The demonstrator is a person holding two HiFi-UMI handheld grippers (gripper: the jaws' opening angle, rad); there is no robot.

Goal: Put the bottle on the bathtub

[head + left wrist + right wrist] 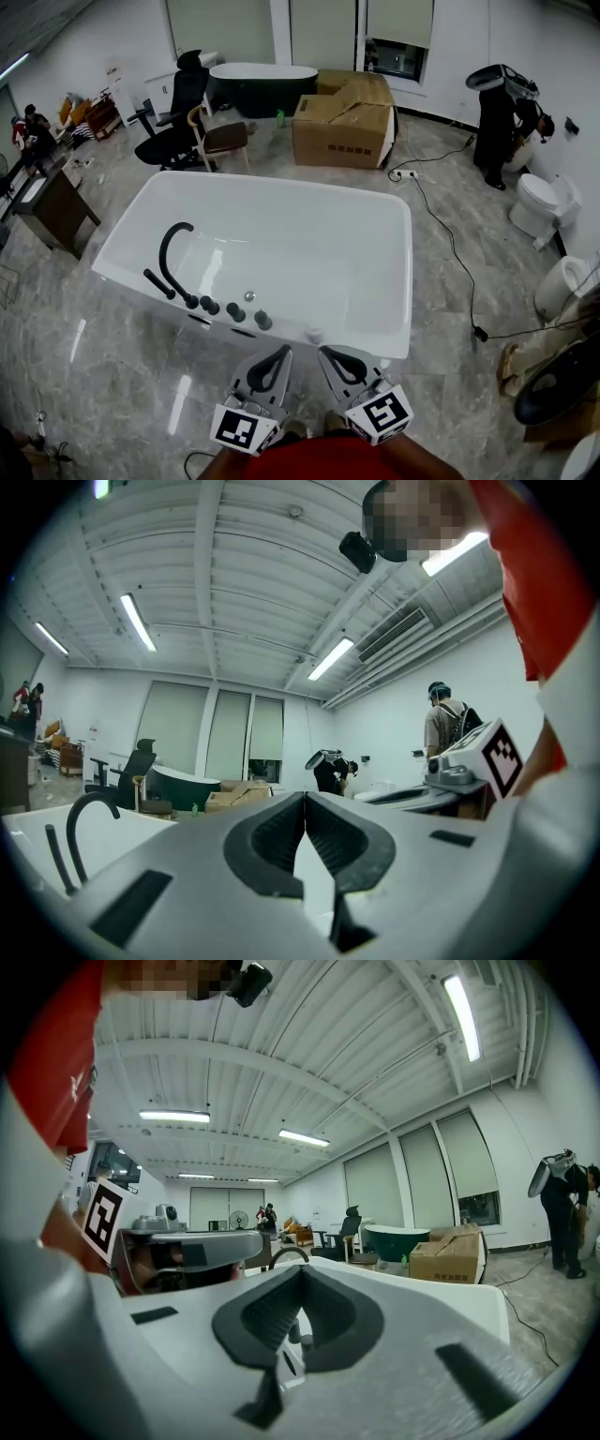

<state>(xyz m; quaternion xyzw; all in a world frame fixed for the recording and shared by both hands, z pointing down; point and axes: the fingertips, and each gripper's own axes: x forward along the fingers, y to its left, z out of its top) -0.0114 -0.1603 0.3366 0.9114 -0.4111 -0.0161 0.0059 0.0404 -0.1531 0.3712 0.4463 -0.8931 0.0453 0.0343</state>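
Both tools sit low at the bottom of the head view, their handles cut off by the frame edge and a red shirt. Left gripper: jaws pressed together, tips meeting, nothing between them. Right gripper: same story, closed up and empty.

Just past both sets of tips stands the white bathtub. Its near rim carries a black faucet and a row of dark knobs, ahead and to the left of the left gripper.

And the bottle? It's far beyond the tub, well apart from either tool. It shows as a tiny green speck on the floor between a dark bathtub and a cardboard box, too small to make out shape or cap.

Glossy grey marble floor runs all round. Off beyond the right gripper's right side there's a trailing cable, toilets and a person in dark clothes.
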